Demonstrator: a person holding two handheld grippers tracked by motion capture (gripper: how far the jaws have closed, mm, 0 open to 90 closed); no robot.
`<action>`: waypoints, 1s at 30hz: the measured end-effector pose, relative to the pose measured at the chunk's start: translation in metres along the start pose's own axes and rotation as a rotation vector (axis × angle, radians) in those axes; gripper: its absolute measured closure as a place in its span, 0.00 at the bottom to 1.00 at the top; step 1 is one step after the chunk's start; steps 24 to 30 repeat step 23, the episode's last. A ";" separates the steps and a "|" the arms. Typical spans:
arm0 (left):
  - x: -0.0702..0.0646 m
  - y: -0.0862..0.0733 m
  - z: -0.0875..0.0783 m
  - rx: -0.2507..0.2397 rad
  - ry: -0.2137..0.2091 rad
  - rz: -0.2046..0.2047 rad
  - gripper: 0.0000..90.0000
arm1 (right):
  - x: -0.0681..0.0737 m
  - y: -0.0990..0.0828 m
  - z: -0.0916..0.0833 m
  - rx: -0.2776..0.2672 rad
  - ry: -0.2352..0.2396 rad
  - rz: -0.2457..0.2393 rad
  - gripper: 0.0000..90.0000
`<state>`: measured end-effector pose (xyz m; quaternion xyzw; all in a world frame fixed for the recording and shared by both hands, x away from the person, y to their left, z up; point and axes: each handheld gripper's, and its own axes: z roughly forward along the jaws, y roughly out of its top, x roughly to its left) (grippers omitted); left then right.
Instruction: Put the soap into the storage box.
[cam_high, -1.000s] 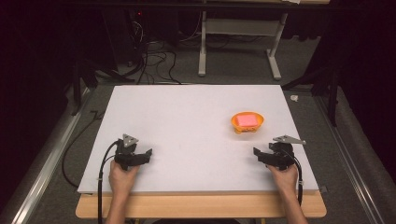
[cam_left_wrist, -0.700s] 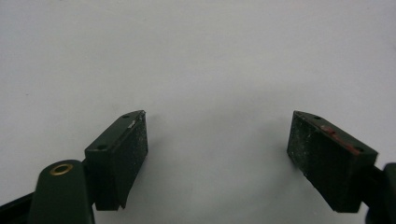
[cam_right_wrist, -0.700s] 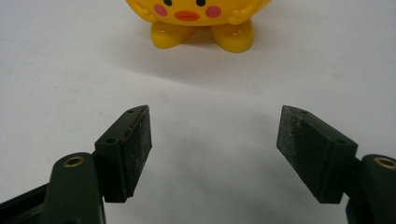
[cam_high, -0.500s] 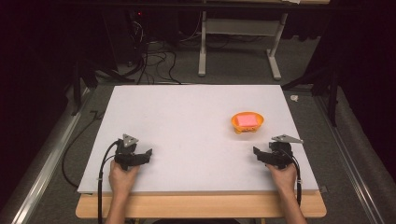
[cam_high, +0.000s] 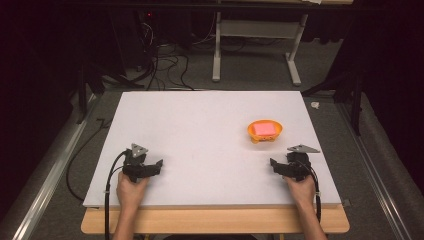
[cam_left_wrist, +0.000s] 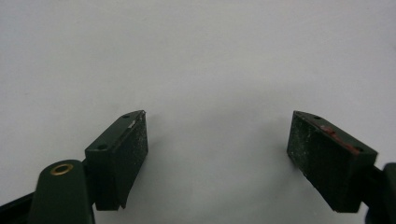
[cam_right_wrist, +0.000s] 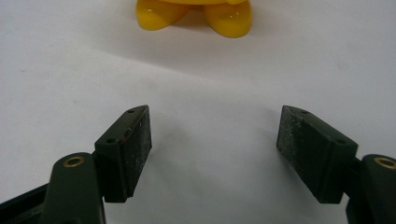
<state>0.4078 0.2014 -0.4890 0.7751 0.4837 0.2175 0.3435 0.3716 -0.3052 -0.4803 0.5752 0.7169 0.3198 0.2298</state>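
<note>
The landmark here is the orange bowl (cam_high: 264, 131), which stands on the white board (cam_high: 200, 125) in its right half, nearer to the front edge than to the back one. Inside the bowl lies a pink block (cam_high: 263, 128).

Far to the left of the bowl and closer to the person, the left gripper (cam_high: 150, 167) rests low over the board, held by the left hand (cam_high: 131, 189). In the left gripper view its two black jaws stand wide apart, and between them there is only the bare white surface.

Just to the right of the bowl and a little closer to the person, the right gripper (cam_high: 276, 165) is held by the right hand (cam_high: 301, 187). In the right gripper view its jaws are also apart with nothing between them, and the yellow-orange feet of the bowl (cam_right_wrist: 196, 16) stand ahead of them, not touching the pads (cam_right_wrist: 140, 140).
</note>
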 end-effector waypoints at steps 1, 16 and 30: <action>0.000 0.000 0.000 0.001 0.000 0.001 0.23 | 0.001 0.000 0.000 0.005 -0.004 -0.001 0.30; 0.000 0.000 0.000 -0.001 0.002 0.003 0.23 | 0.005 -0.001 0.002 0.012 -0.034 -0.042 0.29; -0.001 0.000 0.000 -0.002 0.003 0.003 0.23 | 0.005 -0.001 0.002 0.012 -0.034 -0.042 0.29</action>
